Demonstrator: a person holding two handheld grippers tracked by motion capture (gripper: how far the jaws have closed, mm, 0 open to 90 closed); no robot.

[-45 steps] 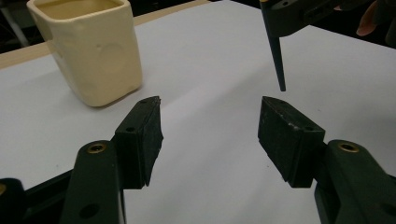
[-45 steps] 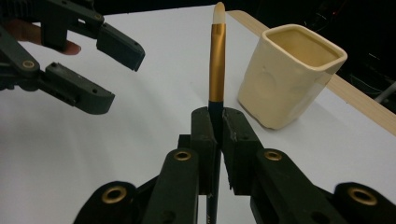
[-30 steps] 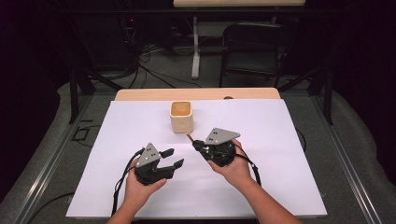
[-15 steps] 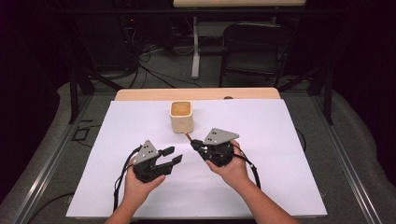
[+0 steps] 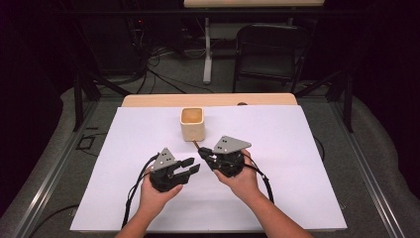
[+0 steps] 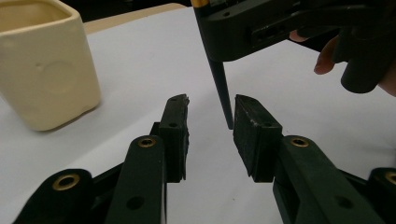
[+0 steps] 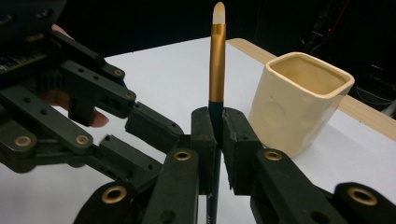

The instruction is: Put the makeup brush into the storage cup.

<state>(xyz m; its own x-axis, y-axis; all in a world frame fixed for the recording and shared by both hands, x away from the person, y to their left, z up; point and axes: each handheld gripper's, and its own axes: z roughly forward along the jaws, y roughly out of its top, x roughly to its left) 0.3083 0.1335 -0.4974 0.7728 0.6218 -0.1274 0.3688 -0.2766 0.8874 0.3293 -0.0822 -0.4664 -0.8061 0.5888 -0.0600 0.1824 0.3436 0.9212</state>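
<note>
A slim paintbrush [image 7: 217,56] with a gold ferrule and pale tip stands upright between the pads of my right gripper [image 7: 215,116], which is shut on its dark handle. In the high view my right gripper [image 5: 204,152] holds the brush [image 5: 196,144] just in front of a cream square cup [image 5: 192,123]. The lower end of the brush handle [image 6: 224,98] hangs between the jaws of my left gripper [image 6: 211,105], close to one pad, with a gap still showing. Those jaws have just been closing and do not press on it. In the high view my left gripper [image 5: 190,165] points at the right one.
The cream cup [image 7: 299,102] stands open-topped on a white sheet [image 5: 297,148] that covers the table, and it sits left of my jaws in the left gripper view [image 6: 46,70]. A wooden table edge [image 5: 148,100] runs behind it. A dark chair [image 5: 270,49] and floor cables lie beyond.
The left gripper's jaws have narrowed around the lower end of the brush handle. The right gripper has stayed in place with the brush.
</note>
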